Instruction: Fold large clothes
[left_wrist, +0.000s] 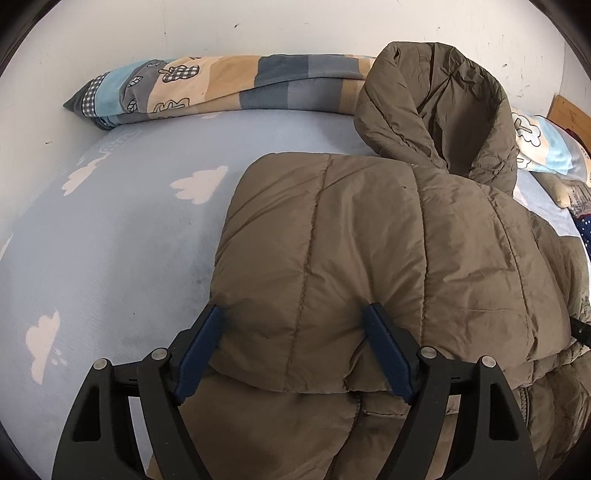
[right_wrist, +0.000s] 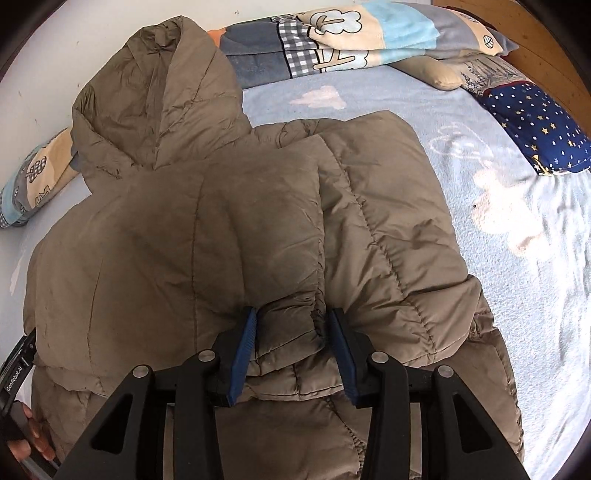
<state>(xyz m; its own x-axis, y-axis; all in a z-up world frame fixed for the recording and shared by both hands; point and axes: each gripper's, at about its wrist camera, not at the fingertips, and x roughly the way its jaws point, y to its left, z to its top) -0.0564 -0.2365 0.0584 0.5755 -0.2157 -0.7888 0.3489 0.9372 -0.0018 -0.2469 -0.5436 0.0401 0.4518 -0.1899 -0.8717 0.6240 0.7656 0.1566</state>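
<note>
An olive-brown quilted hooded jacket (left_wrist: 369, 240) lies on the bed, hood (left_wrist: 436, 107) toward the wall. Its upper part is folded over the lower part. My left gripper (left_wrist: 293, 314) stands wide open around the folded edge at the jacket's left side, blue pads either side of the padding. In the right wrist view the jacket (right_wrist: 229, 206) fills the middle. My right gripper (right_wrist: 293, 315) has its jaws partly closed around a bunched sleeve cuff (right_wrist: 291, 325); the pads touch the fabric on both sides. The left gripper's body shows at the left edge (right_wrist: 16, 365).
The bed has a light-blue sheet with cloud prints (left_wrist: 110, 229). A rolled patterned blanket (left_wrist: 207, 85) lies along the white wall. A navy star-print pillow (right_wrist: 535, 125) and a beige cushion (right_wrist: 436, 75) lie at the right by a wooden headboard (right_wrist: 535, 40).
</note>
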